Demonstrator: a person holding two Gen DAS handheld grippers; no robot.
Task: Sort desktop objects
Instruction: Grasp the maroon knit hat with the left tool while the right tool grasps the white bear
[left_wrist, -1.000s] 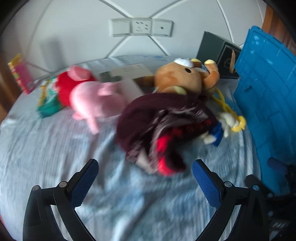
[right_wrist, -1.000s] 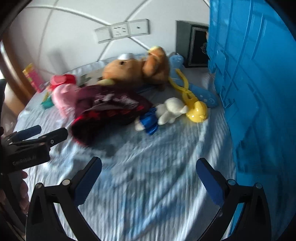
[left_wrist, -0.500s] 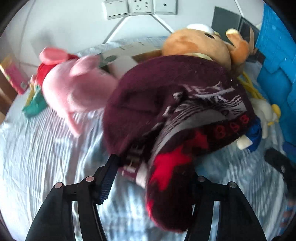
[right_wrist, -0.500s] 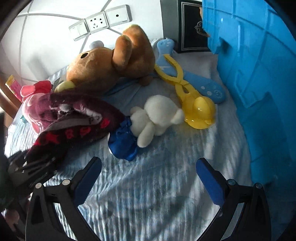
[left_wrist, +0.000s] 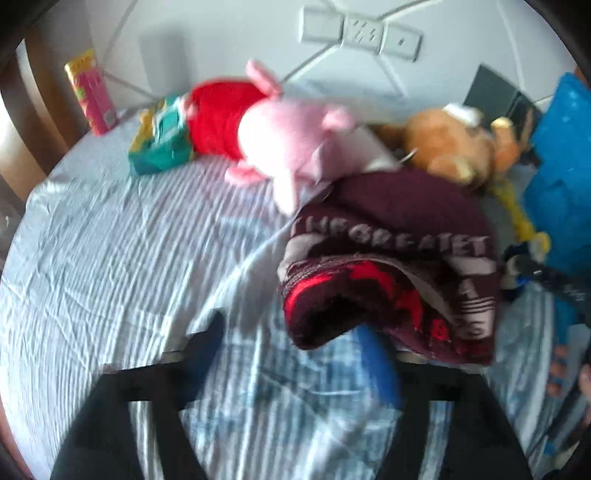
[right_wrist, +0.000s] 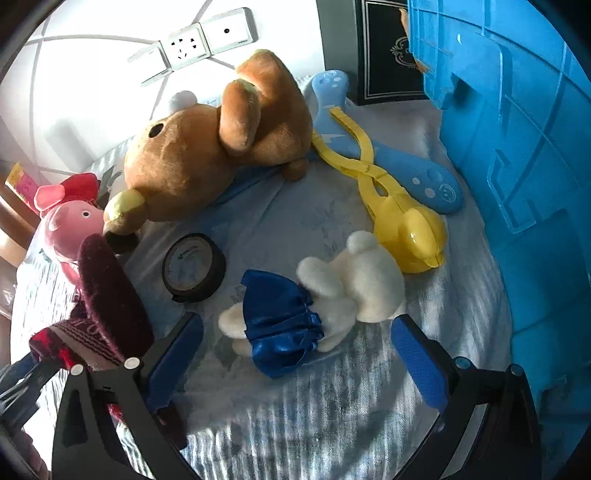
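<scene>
Left view: the left claw (left_wrist: 295, 354) looks part open, its far finger hidden under the hat (left_wrist: 391, 266); I cannot tell if it grips. Draped so, the hat could slide off

Right view: the right claw (right_wrist: 295, 354) gapes wide, empty, around the white bear (right_wrist: 354, 284); closing, it may pinch only the slippery skirt (right_wrist: 280, 317)

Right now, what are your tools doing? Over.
Left tool shut on hat, lifted. Right tool open, at white bear. Tape roll close beside.
</scene>
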